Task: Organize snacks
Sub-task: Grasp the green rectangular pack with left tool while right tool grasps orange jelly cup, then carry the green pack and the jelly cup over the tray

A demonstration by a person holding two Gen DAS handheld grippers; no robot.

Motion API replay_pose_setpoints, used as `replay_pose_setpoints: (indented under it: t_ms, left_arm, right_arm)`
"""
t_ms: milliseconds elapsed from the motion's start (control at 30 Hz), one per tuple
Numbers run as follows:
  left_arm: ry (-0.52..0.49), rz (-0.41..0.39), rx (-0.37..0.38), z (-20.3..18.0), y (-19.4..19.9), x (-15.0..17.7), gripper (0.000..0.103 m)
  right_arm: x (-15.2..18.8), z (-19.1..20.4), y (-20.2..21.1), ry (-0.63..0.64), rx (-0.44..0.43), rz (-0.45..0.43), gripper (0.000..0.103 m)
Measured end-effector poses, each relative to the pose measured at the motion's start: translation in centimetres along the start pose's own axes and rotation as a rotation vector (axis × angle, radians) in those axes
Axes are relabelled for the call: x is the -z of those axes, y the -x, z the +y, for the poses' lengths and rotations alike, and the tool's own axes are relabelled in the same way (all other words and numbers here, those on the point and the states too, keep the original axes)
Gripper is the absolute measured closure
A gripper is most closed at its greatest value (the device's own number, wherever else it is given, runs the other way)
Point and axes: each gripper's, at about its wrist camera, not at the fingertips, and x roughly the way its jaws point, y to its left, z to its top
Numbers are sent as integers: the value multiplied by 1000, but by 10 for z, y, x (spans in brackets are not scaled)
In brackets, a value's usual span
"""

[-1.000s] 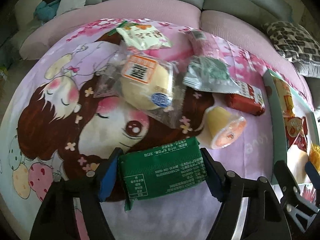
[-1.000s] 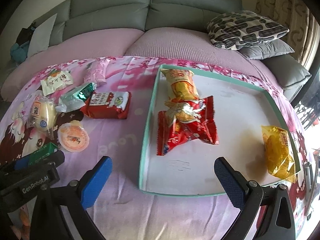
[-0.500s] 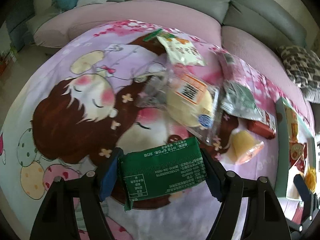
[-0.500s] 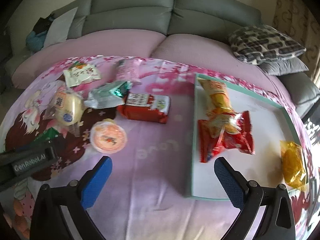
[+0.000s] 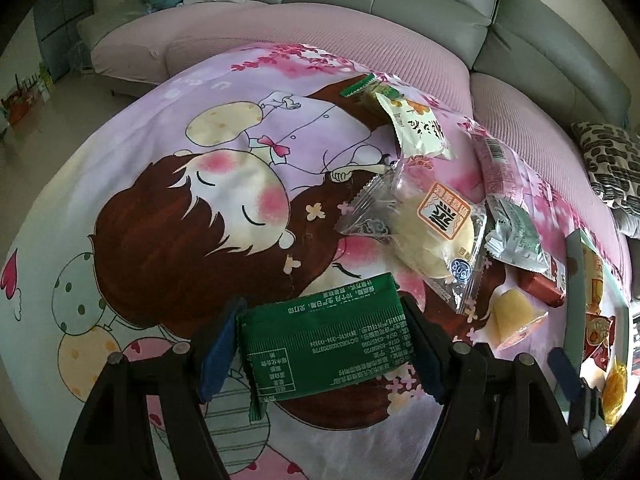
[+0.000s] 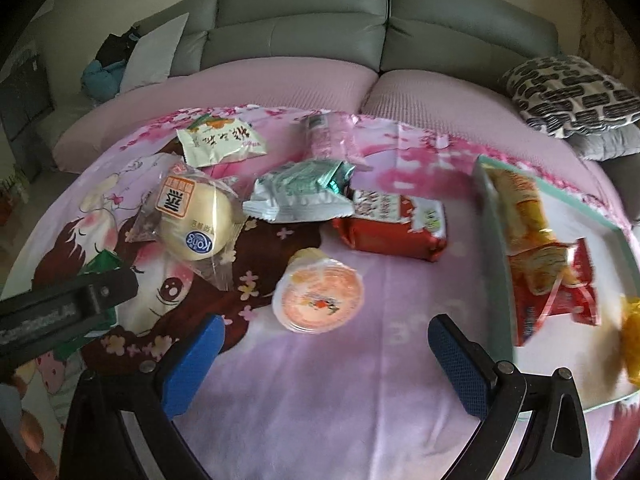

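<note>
My left gripper (image 5: 324,344) is shut on a green snack packet (image 5: 324,340) and holds it above the cartoon blanket. My right gripper (image 6: 324,364) is open and empty, just in front of a jelly cup (image 6: 318,300). On the blanket lie a bun in a clear wrapper (image 6: 194,220), a silver-green packet (image 6: 300,190), a red packet (image 6: 394,224), a white-green packet (image 6: 222,140) and a pink packet (image 6: 326,138). A teal-rimmed white tray (image 6: 494,240) at the right holds an orange bag (image 6: 524,208), a red bag (image 6: 560,280) and a yellow bag (image 6: 632,336).
The blanket (image 5: 160,200) covers a pink sofa seat (image 6: 280,80) with grey backrests behind. A patterned cushion (image 6: 572,96) lies at the far right. The left gripper's body (image 6: 64,308) shows at the left edge of the right wrist view.
My left gripper has swung left with the green packet still held. My right gripper has moved left, away from the tray, and now faces the jelly cup.
</note>
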Motion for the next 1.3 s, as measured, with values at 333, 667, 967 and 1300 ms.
replay_pose_setpoints:
  t_ms: [333, 667, 967, 1300]
  left_arm:
    - [0, 2, 6, 1, -1, -1, 26]
    - [-15, 1, 6, -3, -1, 0, 26]
    - [-19, -12, 4, -4, 6, -2, 26]
    - [-48, -35, 5, -15, 16, -1, 26]
  right_arm:
    - [-3, -8, -8, -46, -17, -24, 24]
    - [-3, -15, -9, -89, -63, -37, 56]
    - [-5, -25, 2, -137, -81, -59, 57]
    - [-11, -35, 23, -153, -77, -105, 57]
